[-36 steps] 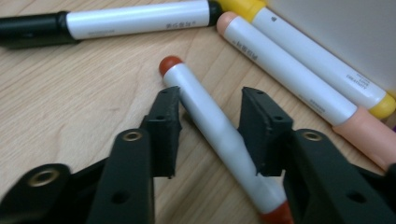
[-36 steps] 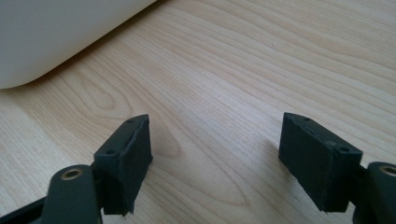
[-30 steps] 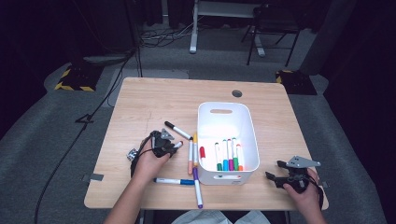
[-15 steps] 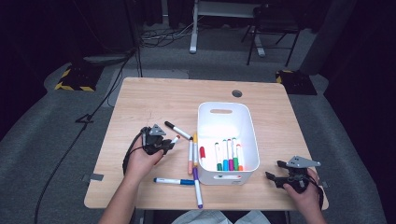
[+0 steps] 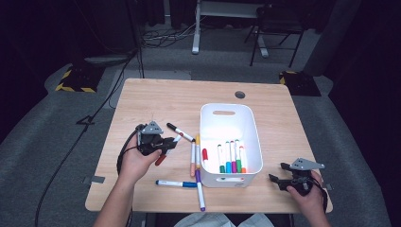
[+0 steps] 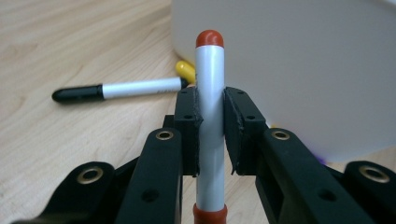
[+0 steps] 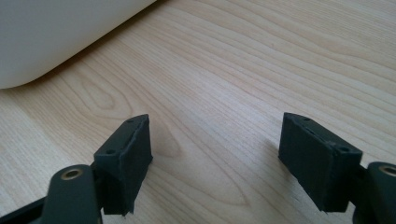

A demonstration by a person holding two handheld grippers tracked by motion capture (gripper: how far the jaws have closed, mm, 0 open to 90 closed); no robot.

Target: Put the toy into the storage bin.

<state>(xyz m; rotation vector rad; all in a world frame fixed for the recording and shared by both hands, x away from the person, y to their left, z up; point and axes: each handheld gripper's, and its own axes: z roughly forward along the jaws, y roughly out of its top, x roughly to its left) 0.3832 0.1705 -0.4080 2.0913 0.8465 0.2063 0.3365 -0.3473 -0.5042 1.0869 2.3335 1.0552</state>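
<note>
Clamping a red-capped marker (image 6: 208,112), the left hand-held gripper (image 6: 210,126) hides its grip from the high view.

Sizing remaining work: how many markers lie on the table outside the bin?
5: black-capped and orange left of the bin, yellow against it, purple and blue near the front edge. Others may be hidden.

From the high view you look forward and down on the whole wooden table (image 5: 156,101), with dark floor beyond it. Your left gripper view sits low and very close, looking along its jaws at the side wall of the white bin (image 6: 299,70). Your right gripper view also hugs the tabletop, facing the same bin's (image 7: 56,32) corner. All three views share that bin (image 5: 230,137) and the table.
</note>
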